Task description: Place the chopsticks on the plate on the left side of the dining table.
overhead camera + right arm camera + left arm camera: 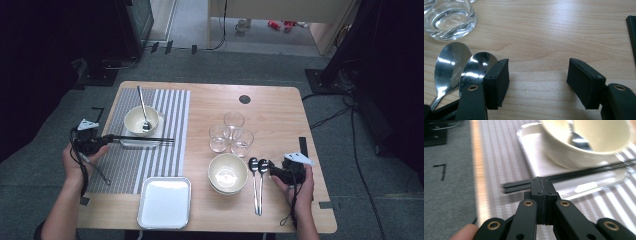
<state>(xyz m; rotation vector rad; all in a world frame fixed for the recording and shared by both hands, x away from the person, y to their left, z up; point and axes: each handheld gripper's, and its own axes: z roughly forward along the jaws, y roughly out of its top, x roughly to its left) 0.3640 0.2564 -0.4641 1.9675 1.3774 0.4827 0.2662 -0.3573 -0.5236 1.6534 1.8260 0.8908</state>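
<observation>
A pair of black chopsticks lies across the front of a small metal tray on the striped placemat. My left gripper is shut on their left end. In the left gripper view the shut jaws pinch the chopsticks just in from their tips. A cream bowl with a spoon in it sits on the tray behind. My right gripper stands open just right of two spoons. In the right gripper view its jaws are wide apart over bare wood, the left one beside the spoon bowls.
Stacked cream bowls sit left of the two spoons. Three glasses cluster behind them; one glass is near the right gripper. A white square tray lies at the front edge. A black strip lies at the table's right.
</observation>
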